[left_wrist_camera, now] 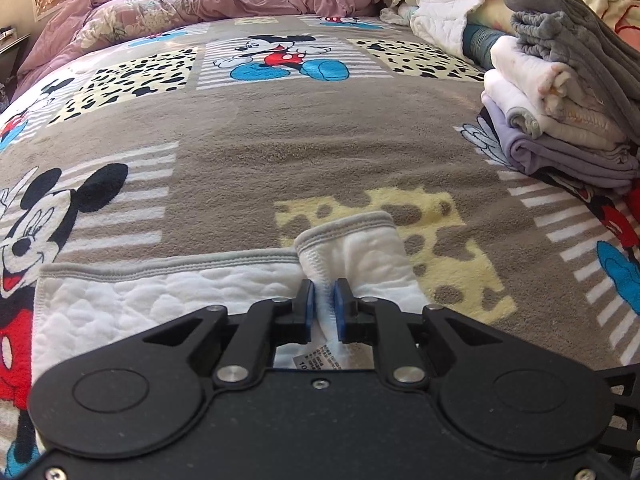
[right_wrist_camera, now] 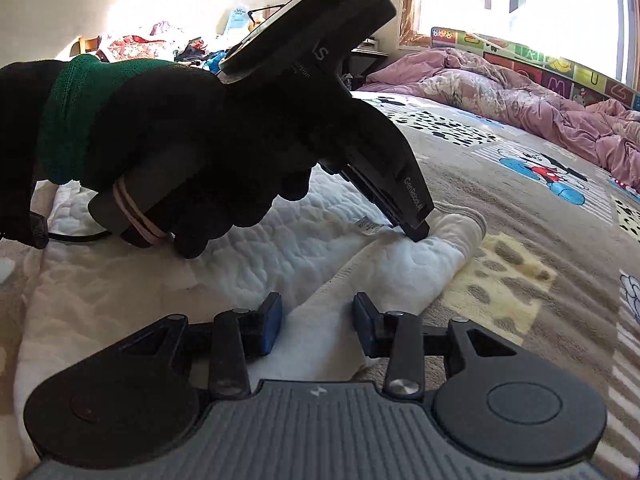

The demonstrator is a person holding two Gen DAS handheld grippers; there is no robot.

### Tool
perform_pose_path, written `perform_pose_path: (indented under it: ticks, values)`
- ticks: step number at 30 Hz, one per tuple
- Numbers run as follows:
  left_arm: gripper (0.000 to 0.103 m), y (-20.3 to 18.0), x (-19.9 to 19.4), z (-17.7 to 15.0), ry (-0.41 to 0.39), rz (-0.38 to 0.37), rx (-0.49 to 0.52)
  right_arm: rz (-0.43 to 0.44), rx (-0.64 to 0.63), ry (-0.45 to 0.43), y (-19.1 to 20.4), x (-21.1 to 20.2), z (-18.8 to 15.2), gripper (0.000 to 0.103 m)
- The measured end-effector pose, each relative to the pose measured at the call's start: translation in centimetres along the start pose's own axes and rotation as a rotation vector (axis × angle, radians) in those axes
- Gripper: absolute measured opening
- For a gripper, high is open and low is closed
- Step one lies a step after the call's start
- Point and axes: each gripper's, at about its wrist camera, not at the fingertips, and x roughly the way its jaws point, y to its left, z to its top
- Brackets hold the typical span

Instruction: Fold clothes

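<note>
White quilted garment (left_wrist_camera: 152, 300) lies on the bed blanket (left_wrist_camera: 304, 152); my left fingers (left_wrist_camera: 323, 304) pinch its fold, near folded clothes (left_wrist_camera: 560, 100). From the right side, my right fingers (right_wrist_camera: 318, 326) are spread above its edge.

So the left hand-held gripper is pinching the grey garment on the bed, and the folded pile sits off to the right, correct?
Not quite: the left hand-held gripper pinches a white quilted garment with grey trim, not a grey one, as the left wrist view shows. The folded pile does sit to the right.
</note>
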Motion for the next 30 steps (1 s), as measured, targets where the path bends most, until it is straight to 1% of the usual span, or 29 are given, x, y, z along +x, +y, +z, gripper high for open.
perform_pose_path:
  ticks: [3,5,8,9,10,11,12,14,15,16,26,30]
  values:
    - [0.016,-0.5,-2.1,0.8,-0.067,0.064,0.039,-0.009,-0.011,-0.004,0.4,-0.1,-0.1,0.042]
    - [0.016,-1.2,-3.3,1.5,-0.113,0.074,0.076,-0.015,-0.017,-0.007,0.6,-0.1,-0.2,0.042]
    - [0.016,-3.2,-3.4,2.4,-0.111,0.027,0.168,-0.013,-0.012,-0.013,0.6,-0.3,-0.3,0.042]
    - [0.016,-4.0,-2.8,2.5,-0.099,0.027,0.207,-0.014,-0.014,-0.014,0.7,-0.4,-0.3,0.042]
    - [0.016,-4.4,-2.0,2.5,-0.082,0.033,0.225,-0.013,-0.013,-0.016,0.7,-0.4,-0.4,0.042]
    - [0.016,-4.6,-0.4,2.4,-0.042,0.037,0.232,-0.013,-0.012,-0.017,0.7,-0.4,-0.4,0.041]
    - [0.017,-4.3,1.6,1.9,0.013,0.041,0.222,-0.012,-0.011,-0.018,0.7,-0.5,-0.4,0.041]
    - [0.019,-3.2,3.8,0.5,0.019,0.047,0.189,-0.009,-0.004,-0.020,0.8,-0.5,-0.4,0.042]
    - [0.019,-2.6,3.8,0.4,0.005,0.027,0.141,-0.008,-0.001,-0.021,0.8,-0.5,-0.5,0.042]
    - [0.019,-2.2,3.6,0.6,0.013,0.016,0.093,-0.008,0.002,-0.022,0.8,-0.5,-0.5,0.042]
    - [0.019,-1.6,4.2,1.9,0.088,0.000,-0.037,-0.031,-0.022,-0.024,1.3,-0.6,-0.4,0.042]
    - [0.019,-2.1,4.4,1.5,0.076,0.032,-0.043,-0.035,-0.022,-0.024,1.5,-0.7,-0.5,0.042]
